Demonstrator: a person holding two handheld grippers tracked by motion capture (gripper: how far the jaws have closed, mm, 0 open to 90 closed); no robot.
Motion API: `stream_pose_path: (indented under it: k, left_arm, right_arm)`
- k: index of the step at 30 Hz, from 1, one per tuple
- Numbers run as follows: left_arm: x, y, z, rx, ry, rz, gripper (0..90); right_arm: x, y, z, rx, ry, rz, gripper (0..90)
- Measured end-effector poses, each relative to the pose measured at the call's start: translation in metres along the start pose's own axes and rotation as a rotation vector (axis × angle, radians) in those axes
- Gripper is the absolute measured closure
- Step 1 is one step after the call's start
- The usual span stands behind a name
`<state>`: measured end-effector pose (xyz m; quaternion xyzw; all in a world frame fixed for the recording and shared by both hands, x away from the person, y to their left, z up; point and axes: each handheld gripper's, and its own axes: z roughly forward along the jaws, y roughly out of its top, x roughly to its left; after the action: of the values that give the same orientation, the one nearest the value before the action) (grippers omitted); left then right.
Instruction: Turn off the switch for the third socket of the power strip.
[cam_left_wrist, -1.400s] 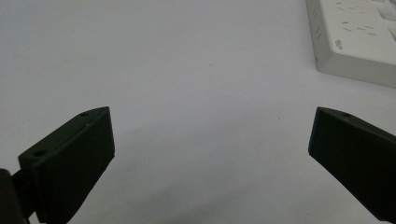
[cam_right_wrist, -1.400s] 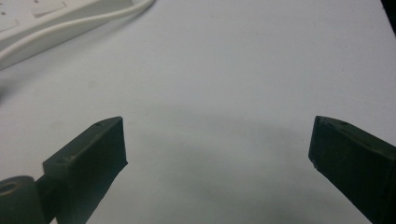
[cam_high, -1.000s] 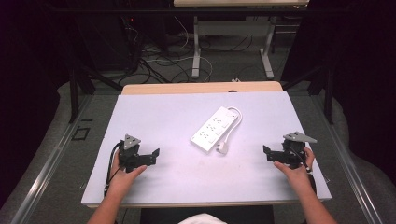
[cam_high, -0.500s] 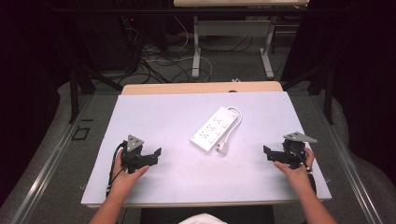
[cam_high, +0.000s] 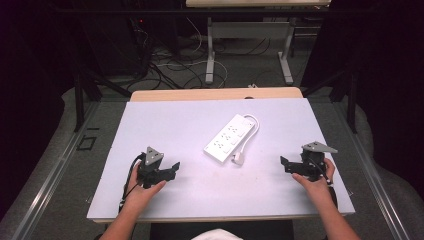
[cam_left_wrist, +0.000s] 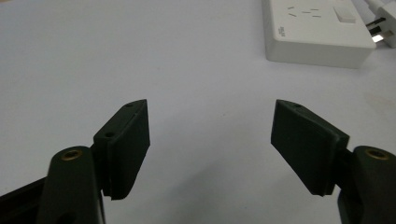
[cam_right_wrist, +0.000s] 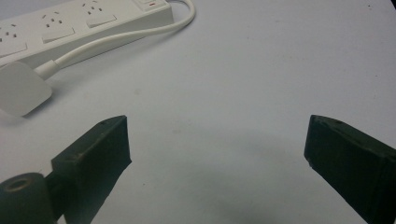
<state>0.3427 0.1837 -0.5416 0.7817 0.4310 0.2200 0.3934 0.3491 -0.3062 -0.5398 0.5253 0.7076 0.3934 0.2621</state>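
A white power strip (cam_high: 227, 138) lies slantwise at the middle of the white table (cam_high: 165, 120). Its cord (cam_high: 252, 122) loops round the far end, and the plug (cam_high: 239, 158) rests beside its near end. My left gripper (cam_high: 172, 168) is open at the front left, low over the table, pointing towards the strip. In the left gripper view the strip (cam_left_wrist: 317, 32) sits ahead to the right, with nothing between the jaws (cam_left_wrist: 210, 144). My right gripper (cam_high: 284, 163) is open at the front right. Ahead and left of its empty jaws (cam_right_wrist: 217, 158) lie the strip (cam_right_wrist: 79, 25) and plug (cam_right_wrist: 21, 91).
A wooden strip (cam_high: 215, 93) runs along the table's far edge. Beyond it are loose cables on the floor (cam_high: 170, 62) and the legs of another desk (cam_high: 210, 50). Metal rails (cam_high: 50, 175) flank the table.
My left gripper has shifted slightly to the right, towards the power strip. The right gripper has barely moved. Both stay open.
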Motion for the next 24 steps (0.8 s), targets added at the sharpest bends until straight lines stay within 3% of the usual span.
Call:
stream_pose_path:
  k: [4,11,21,24]
  left_arm:
    - [-0.006,0.000,0.002,0.017,-0.013,0.024,29.3]
    - [-0.015,0.002,0.003,0.003,-0.039,0.041,30.2]
    - [-0.018,0.003,0.003,0.017,-0.085,-0.002,34.0]
    - [-0.018,0.003,0.002,0.047,-0.095,-0.018,35.9]
  right_arm:
    - [0.000,0.000,0.000,0.002,0.001,-0.002,6.8]
    - [0.000,0.000,0.001,0.005,0.004,0.006,7.1]
    - [0.001,0.000,0.001,0.010,0.009,0.012,7.1]
    - [0.000,0.000,0.001,0.010,0.010,0.015,7.1]
